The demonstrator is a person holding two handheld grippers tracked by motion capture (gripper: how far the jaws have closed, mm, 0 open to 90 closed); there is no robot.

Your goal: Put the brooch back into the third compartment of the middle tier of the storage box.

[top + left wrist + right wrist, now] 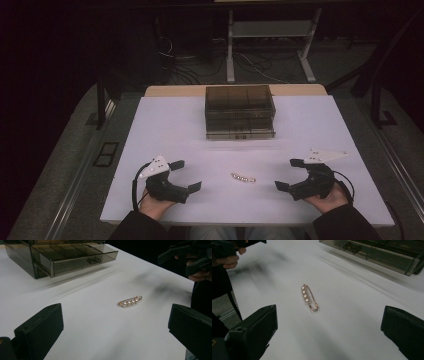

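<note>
Two hands come in at the near edge of the white bench (pixel 150 130), and each one holds a black gripper. On the left gripper (pixel 188 175) the fingers (pixel 41 327) are spread wide apart with nothing between them. On the right gripper (pixel 289 174) the fingers (pixel 254 326) are wide apart too, and they hold nothing. Both grippers sit low over the bench and point in toward each other.

Between the two grippers lies a little gold pin with a row of pearls (pixel 243 177). It lies flat on the bench, on its own, and no finger touches it. From the left gripper view the pin (pixel 130 301) is out ahead of the open fingers, a bit toward the right one, with its small loop end pointing away. From the right gripper view the pin (pixel 309 298) is out ahead of the open fingers, nearer the left one, with its loop end pointing back toward the fingers.

Farther away, past the pin, stands a smoky see-through drawer box (pixel 240 111) near the back of the bench. Its lower drawer (pixel 75 258) is pulled part of the way out, and it has a small handle on the front. Little walls split the drawer into small boxes. I cannot tell if anything is inside them.

Behind the bench the floor is dark, with cables and the legs of a metal stand (pixel 270 45).
</note>
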